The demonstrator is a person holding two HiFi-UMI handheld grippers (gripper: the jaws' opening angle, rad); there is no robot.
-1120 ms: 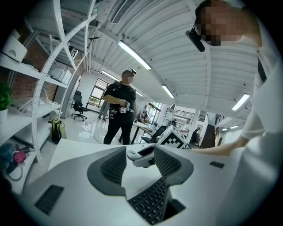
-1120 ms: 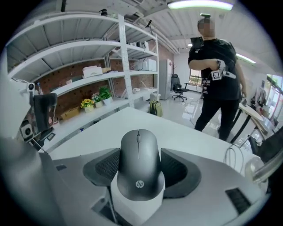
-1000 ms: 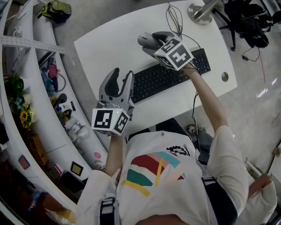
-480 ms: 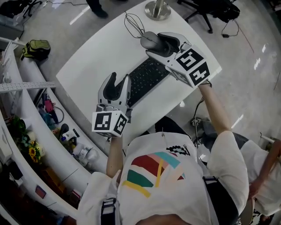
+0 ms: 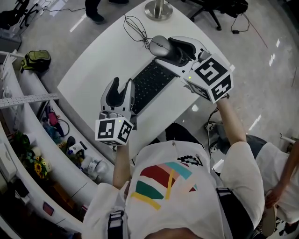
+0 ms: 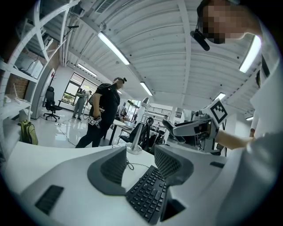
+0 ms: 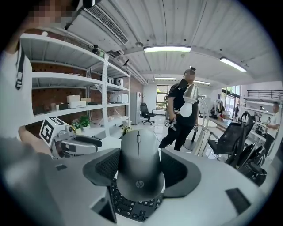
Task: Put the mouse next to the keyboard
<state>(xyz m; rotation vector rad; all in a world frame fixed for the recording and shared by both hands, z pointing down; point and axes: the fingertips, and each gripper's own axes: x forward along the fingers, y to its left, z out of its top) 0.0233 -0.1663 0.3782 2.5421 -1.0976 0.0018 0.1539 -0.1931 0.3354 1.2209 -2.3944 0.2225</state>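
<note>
A dark grey mouse is clamped between the jaws of my right gripper, held in the air over the far end of the black keyboard. The right gripper view shows the mouse filling the gap between the pads, with keyboard keys just beneath it. My left gripper stands open and empty at the keyboard's near left end. In the left gripper view the keyboard runs away between the jaws, and the right gripper hangs beyond it.
The white table carries a loose black cable and a round metal stand base at its far end. Curved white shelving lies left, with a green backpack. A person stands beyond the table.
The head camera has swung, so the table sits at a different angle. The right gripper still holds the mouse over the keyboard's far end. The left gripper stays open by the near end.
</note>
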